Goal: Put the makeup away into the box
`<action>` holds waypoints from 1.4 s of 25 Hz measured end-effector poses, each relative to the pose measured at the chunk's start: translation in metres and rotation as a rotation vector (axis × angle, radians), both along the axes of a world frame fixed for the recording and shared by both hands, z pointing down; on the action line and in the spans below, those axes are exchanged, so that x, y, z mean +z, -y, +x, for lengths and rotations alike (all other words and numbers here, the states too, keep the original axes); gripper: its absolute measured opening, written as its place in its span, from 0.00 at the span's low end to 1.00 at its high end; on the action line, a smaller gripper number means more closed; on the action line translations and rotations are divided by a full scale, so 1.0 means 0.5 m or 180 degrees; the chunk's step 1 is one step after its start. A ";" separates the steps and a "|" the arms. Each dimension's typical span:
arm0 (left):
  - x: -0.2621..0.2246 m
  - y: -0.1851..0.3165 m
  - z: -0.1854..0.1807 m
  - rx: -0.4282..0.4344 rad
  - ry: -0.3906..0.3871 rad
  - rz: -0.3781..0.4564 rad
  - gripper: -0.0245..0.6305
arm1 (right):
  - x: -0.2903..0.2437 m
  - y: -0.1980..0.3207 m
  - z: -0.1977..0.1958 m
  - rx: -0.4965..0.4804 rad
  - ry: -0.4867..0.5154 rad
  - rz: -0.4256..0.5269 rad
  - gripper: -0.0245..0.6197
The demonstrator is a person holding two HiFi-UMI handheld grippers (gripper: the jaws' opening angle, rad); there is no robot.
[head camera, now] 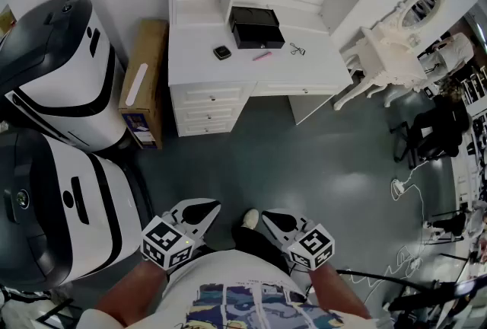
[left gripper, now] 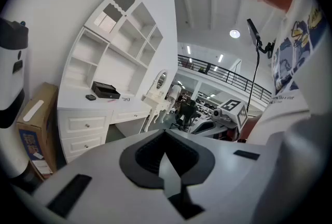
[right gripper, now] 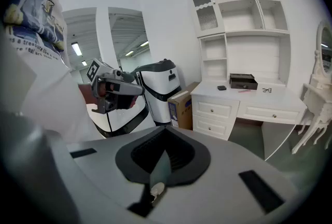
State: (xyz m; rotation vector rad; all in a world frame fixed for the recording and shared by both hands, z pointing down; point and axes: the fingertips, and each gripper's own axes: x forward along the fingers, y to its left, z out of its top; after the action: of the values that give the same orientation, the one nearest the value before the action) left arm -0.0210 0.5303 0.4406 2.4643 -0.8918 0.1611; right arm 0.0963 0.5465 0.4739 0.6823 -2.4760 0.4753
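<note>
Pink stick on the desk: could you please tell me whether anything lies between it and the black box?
Nothing visible does. The pink stick lies on bare desk just in front of the black box; the black compact sits to its left and the metal tool to its right, both off that path.

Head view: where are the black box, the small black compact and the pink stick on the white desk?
Box (head camera: pixel 256 27): head view, middle of its top.
Compact (head camera: pixel 221 52): head view, centre of its upper face.
Pink stick (head camera: pixel 262 56): head view, midway along its length.
</note>
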 end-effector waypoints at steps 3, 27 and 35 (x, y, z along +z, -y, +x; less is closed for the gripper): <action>0.007 0.007 0.025 0.0014 0.0032 -0.0019 0.06 | 0.002 0.007 0.026 0.0030 0.0023 0.0013 0.08; -0.001 0.288 0.453 -0.0256 0.0517 0.0028 0.06 | 0.053 0.283 0.492 0.0331 0.0214 0.0210 0.08; 0.010 0.379 0.491 -0.0082 0.0597 0.0029 0.06 | 0.076 0.387 0.518 0.0540 0.0294 0.0182 0.10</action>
State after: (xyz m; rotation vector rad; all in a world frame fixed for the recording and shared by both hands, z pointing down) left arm 0.2243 0.3410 0.4456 2.4750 -1.0035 0.3852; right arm 0.3551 0.3529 0.5118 0.9179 -2.5378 0.5112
